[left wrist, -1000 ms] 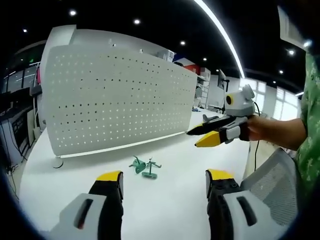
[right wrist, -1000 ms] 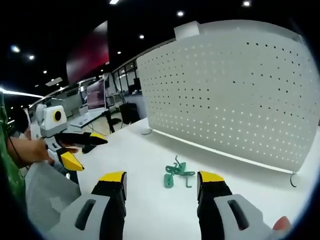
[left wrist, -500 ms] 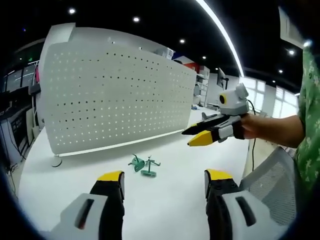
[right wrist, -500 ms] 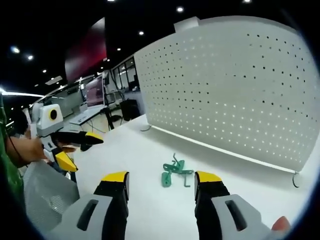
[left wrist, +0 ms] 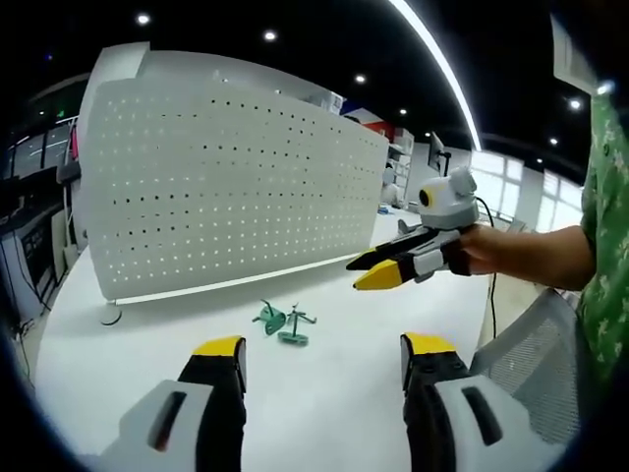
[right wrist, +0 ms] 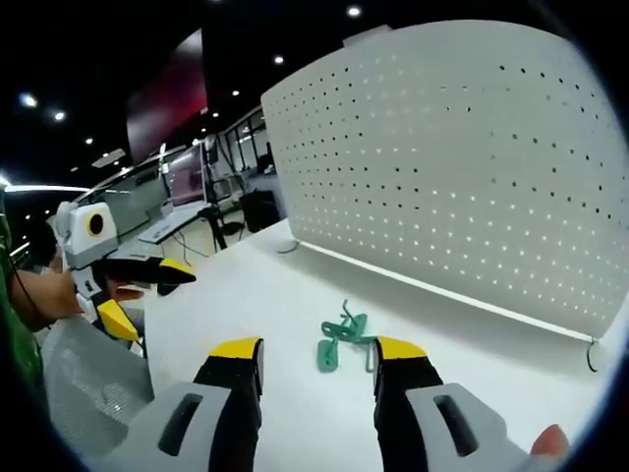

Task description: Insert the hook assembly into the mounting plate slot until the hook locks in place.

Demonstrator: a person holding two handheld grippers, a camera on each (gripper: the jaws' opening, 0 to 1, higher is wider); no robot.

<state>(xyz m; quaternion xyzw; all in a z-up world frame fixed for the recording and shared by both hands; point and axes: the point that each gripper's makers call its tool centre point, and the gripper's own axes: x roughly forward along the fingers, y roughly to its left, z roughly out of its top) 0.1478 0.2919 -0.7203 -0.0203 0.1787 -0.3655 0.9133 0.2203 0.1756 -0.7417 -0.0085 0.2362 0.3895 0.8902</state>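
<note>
Small green hook pieces (left wrist: 281, 325) lie together on the white table (left wrist: 118, 393), in front of a white perforated mounting plate (left wrist: 226, 187) that stands upright. My left gripper (left wrist: 324, 346) is open, low over the table, with the hooks ahead between its jaws. My right gripper (left wrist: 359, 271), held by a hand, comes in from the right, above and right of the hooks, jaws apart. In the right gripper view the right gripper (right wrist: 316, 349) is open with the hooks (right wrist: 340, 337) just past its tips, the plate (right wrist: 442, 167) behind them, and the left gripper (right wrist: 152, 298) at the left.
A grey mesh chair back (left wrist: 536, 344) stands at the table's near right edge, also visible as the chair (right wrist: 79, 379). A person's hand (left wrist: 491, 251) and green sleeve (left wrist: 609, 246) are at the right. The plate's foot (left wrist: 110, 317) rests on the table. Desks with monitors (right wrist: 187, 182) lie beyond.
The right gripper has moved left and slightly down toward the hooks, and its jaws have narrowed a little. The left gripper has barely moved.
</note>
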